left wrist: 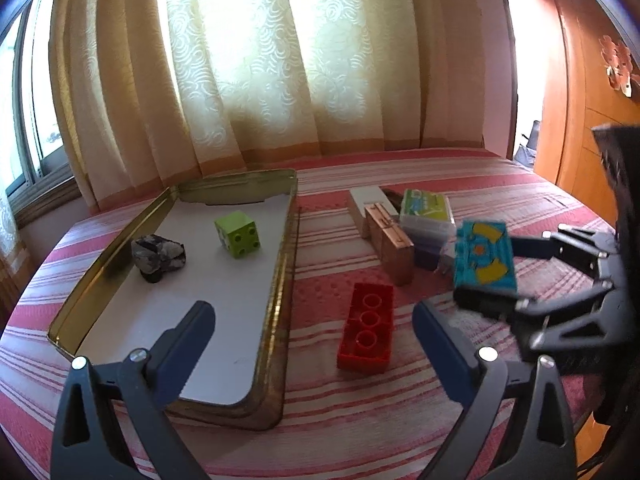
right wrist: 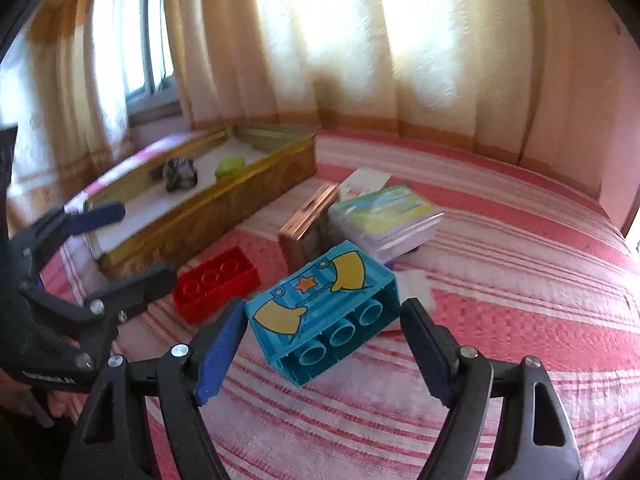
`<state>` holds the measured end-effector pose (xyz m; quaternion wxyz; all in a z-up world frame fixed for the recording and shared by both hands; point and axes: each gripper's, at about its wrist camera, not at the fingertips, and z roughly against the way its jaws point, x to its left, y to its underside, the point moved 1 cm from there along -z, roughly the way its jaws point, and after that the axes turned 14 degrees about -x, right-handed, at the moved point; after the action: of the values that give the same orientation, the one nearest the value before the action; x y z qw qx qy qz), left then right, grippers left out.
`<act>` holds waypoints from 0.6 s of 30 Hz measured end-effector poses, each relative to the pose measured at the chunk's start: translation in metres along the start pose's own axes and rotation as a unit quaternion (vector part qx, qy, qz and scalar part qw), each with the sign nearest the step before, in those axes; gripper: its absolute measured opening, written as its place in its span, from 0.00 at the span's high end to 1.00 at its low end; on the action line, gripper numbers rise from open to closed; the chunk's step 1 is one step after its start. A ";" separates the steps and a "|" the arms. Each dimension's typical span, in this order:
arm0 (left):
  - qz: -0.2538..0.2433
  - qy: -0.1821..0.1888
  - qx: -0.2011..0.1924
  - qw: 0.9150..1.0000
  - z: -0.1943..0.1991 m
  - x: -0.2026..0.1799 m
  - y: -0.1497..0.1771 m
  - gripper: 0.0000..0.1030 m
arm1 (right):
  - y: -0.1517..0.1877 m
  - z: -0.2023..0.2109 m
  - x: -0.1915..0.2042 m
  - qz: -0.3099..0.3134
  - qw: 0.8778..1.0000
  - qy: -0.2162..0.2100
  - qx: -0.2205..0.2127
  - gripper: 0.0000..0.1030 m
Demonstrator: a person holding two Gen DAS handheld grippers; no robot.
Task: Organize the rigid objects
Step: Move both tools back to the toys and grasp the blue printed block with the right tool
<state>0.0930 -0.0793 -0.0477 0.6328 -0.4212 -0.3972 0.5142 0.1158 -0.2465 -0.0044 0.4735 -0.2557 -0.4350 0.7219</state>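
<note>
Teal brick (right wrist: 320,312) tilted between the spread jaws of the right gripper (right wrist: 322,334); left gripper (left wrist: 314,344) spread and empty.

Whether either right pad touches the brick, I cannot tell. Only the right wrist view shows its hollow underside; the left view shows its printed face. Past the left jaws lie a red brick (left wrist: 366,328) and the gold tin (left wrist: 280,280) holding a green cube (left wrist: 238,234) and a grey stone (left wrist: 158,256). Beyond the right jaws a copper case (right wrist: 306,220) and a card pack (right wrist: 386,216) crowd together.

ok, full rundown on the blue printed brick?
The blue printed brick looks like glossy hard plastic: turquoise with stripes, two yellow curved shapes and an orange star on one broad face. Its hollow underside, showing three round tubes, faces the right camera. It sits tilted between the right claw pads, apparently lifted off the striped bedspread. Whether both pads touch is unclear.
</note>
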 end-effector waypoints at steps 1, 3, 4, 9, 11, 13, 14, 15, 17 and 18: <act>-0.003 0.000 -0.002 1.000 0.000 -0.002 -0.001 0.05 | -0.001 0.004 -0.004 -0.010 1.000 0.004 -0.012 0.22; -0.004 0.003 -0.006 1.000 0.001 -0.005 -0.002 0.07 | -0.005 0.011 -0.009 -0.022 0.999 0.011 -0.029 0.22; -0.006 0.012 -0.005 1.000 0.001 -0.009 -0.003 0.07 | -0.007 0.015 -0.012 -0.028 0.999 0.014 -0.037 0.22; -0.030 0.050 0.020 0.998 -0.010 -0.031 -0.002 0.32 | -0.021 0.024 -0.023 -0.025 0.995 0.055 -0.076 0.22; -0.033 0.058 0.048 0.997 -0.021 -0.036 -0.001 0.45 | -0.023 0.024 -0.027 -0.037 0.994 0.053 -0.084 0.22; -0.025 0.066 0.071 0.995 -0.029 -0.036 0.000 0.53 | -0.022 0.024 -0.026 -0.038 0.994 0.057 -0.090 0.22; -0.022 0.071 0.081 0.994 -0.033 -0.036 0.000 0.53 | -0.022 0.024 -0.026 -0.041 0.993 0.057 -0.094 0.22; -0.022 0.072 0.087 0.993 -0.035 -0.036 0.000 0.54 | -0.021 0.024 -0.027 -0.044 0.993 0.057 -0.095 0.22; -0.022 0.073 0.098 0.992 -0.040 -0.037 -0.001 0.54 | -0.023 0.027 -0.028 -0.048 0.991 0.058 -0.109 0.22; -0.024 0.075 0.101 0.992 -0.042 -0.038 -0.002 0.54 | -0.023 0.027 -0.027 -0.047 0.991 0.061 -0.112 0.22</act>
<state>0.1271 -0.1224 -0.0628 0.7124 -0.3822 -0.3047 0.5036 0.1167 -0.2776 0.0278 0.5006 -0.3298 -0.4952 0.6288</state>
